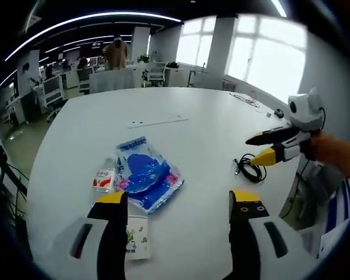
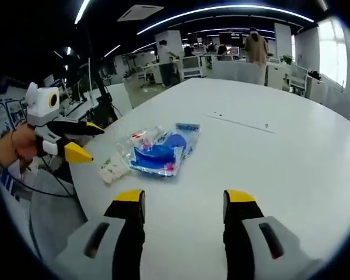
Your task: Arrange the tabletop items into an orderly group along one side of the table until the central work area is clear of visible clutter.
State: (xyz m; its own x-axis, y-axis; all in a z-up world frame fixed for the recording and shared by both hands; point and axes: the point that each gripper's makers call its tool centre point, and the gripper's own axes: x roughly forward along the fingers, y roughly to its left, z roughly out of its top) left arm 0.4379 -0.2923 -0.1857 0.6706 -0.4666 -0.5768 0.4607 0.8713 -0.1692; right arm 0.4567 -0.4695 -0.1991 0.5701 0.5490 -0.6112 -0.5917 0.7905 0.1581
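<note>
Blue packet [image 1: 146, 172] lies just beyond left tongs [image 1: 178, 201]; both tongs wide.

- The table [image 1: 198, 116] has a smooth white top with a soft sheen.
- The blue packet [image 1: 147, 173] looks like glossy, crinkled plastic film.
- The small bottle [image 1: 105, 177] is clear plastic with a red label.
- The small carton [image 1: 138, 236] looks like printed paper, matt.
- The cable [image 1: 249, 169] is black and smooth.
- Both grippers' jaws look like matt black plastic with yellow tips.
</note>
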